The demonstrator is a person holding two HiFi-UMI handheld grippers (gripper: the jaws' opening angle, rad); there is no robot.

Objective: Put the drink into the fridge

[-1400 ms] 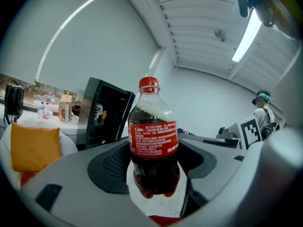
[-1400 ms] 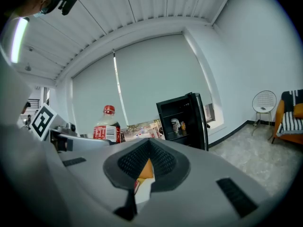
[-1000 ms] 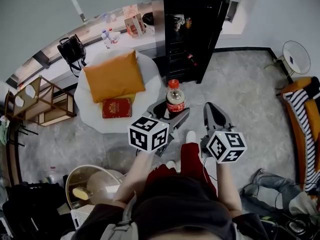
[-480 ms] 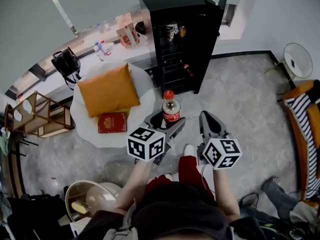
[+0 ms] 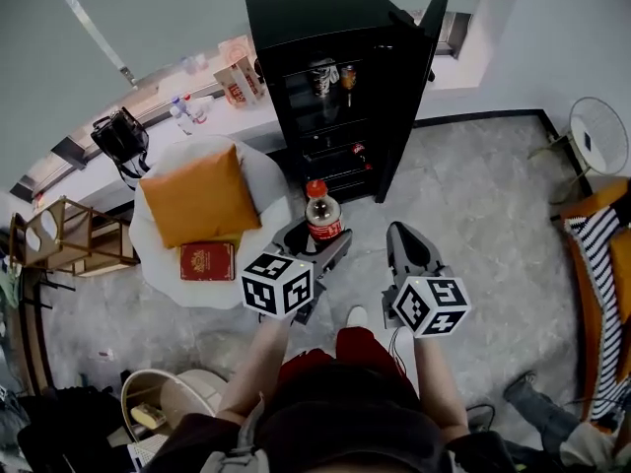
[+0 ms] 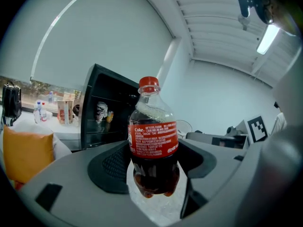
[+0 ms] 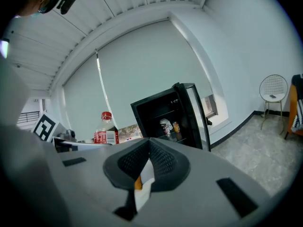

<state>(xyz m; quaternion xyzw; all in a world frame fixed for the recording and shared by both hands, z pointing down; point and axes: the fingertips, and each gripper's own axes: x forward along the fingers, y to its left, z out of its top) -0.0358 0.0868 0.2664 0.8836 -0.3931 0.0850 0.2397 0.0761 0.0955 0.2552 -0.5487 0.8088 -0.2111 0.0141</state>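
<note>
Left tongs (image 5: 316, 248) clenched on cola bottle (image 5: 321, 215), long axis upright, cap up. Open fridge (image 5: 315, 18) lies straight ahead of it; I judge the left nearer. Right tongs (image 5: 407, 250) closed, empty.

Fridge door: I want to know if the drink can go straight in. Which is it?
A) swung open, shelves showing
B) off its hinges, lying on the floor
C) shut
A: the fridge has its door swung out at the right, and the shelves with cans show inside.
</note>
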